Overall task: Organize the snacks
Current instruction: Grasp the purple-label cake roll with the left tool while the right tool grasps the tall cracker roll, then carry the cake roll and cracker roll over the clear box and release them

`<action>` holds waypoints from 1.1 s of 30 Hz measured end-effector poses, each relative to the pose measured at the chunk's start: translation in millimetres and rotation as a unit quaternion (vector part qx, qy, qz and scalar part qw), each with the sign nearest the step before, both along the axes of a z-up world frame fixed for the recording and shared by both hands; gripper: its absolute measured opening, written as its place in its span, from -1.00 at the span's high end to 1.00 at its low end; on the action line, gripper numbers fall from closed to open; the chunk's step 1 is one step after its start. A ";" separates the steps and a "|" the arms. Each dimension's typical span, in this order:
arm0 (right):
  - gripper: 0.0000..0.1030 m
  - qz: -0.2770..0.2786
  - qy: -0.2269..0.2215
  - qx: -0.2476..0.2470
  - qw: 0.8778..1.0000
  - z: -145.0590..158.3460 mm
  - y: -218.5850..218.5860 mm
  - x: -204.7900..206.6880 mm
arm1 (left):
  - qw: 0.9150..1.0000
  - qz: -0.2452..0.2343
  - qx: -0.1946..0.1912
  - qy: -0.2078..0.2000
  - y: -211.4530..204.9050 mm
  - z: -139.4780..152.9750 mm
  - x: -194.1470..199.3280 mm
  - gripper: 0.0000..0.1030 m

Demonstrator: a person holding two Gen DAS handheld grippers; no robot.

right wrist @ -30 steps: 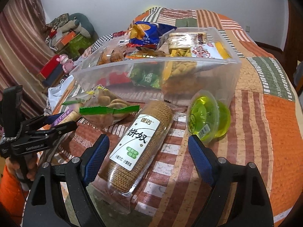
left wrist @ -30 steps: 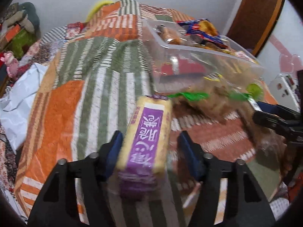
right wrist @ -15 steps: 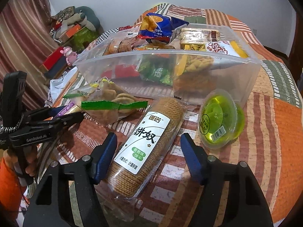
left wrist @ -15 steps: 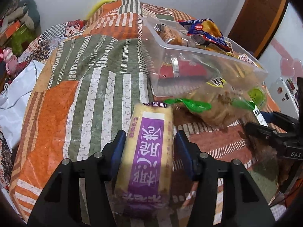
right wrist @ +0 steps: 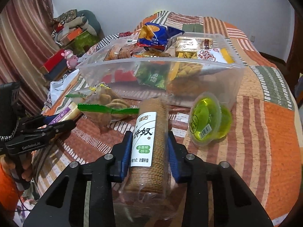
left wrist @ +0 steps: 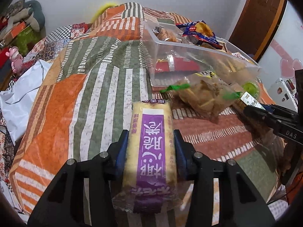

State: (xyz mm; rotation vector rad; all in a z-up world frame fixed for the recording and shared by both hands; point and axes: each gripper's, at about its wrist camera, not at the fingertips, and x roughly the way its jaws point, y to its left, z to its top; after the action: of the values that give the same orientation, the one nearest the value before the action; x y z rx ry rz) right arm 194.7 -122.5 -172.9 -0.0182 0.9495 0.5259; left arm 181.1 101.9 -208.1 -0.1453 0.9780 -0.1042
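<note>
Now, my left claw: closed on the purple pack, both blue pads pressed to its long sides, the pack pointing away from me over the quilt.
Purple pack: short of the bin, off its near left corner; whether it rests on the quilt or hangs just above it I cannot tell.
My right claw: closed on the biscuit roll, pads tight against both sides at the white label.
Biscuit roll: in front of the bin's long near wall, its far end close to that wall.
Bin: clear plastic, standing on the quilt, already holding several snacks; a blue chip bag sticks up above its rim at the back.
Cookie bag: clear with green edge strips, lying on the quilt against the bin's near wall, between my two claws.
Jelly cup: green, tipped on its side, just beside the bin's near right corner and right of the biscuit roll.
From the left view: the right claw shows at the edge, past the cookie bag.
From the right view: the left claw shows low at the edge, the purple pack's end poking out between its fingers.
</note>
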 end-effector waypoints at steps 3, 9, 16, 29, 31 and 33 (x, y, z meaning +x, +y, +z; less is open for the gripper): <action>0.39 -0.003 -0.004 0.001 1.000 1.9 -5.3 -3.6 | 1.000 0.007 -0.006 -0.005 0.6 5.2 -7.3 0.12; 0.39 -0.011 -0.013 0.013 1.000 9.8 -14.4 -8.1 | 0.999 0.021 -0.007 -0.023 3.3 24.2 -15.4 0.12; 0.39 -0.018 -0.040 0.028 0.999 29.0 -19.8 -12.4 | 0.998 0.026 -0.008 -0.054 3.4 47.7 -23.5 0.12; 0.39 -0.033 -0.091 0.049 0.994 60.1 -19.0 -8.0 | 0.994 0.004 -0.024 -0.108 -12.5 90.3 -5.1 0.12; 0.39 -0.036 -0.098 0.053 0.993 63.9 -19.0 -4.5 | 0.993 -0.001 -0.028 -0.114 -16.8 94.4 0.4 0.12; 0.39 -0.038 -0.103 0.055 0.992 67.0 -19.5 -1.2 | 0.992 -0.005 -0.028 -0.119 -20.7 96.4 5.3 0.12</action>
State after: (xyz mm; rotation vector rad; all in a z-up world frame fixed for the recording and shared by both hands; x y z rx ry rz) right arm 193.4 -142.0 -105.9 0.0618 0.7150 0.4949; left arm 186.5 81.2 -111.7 -0.1756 0.7379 -0.1559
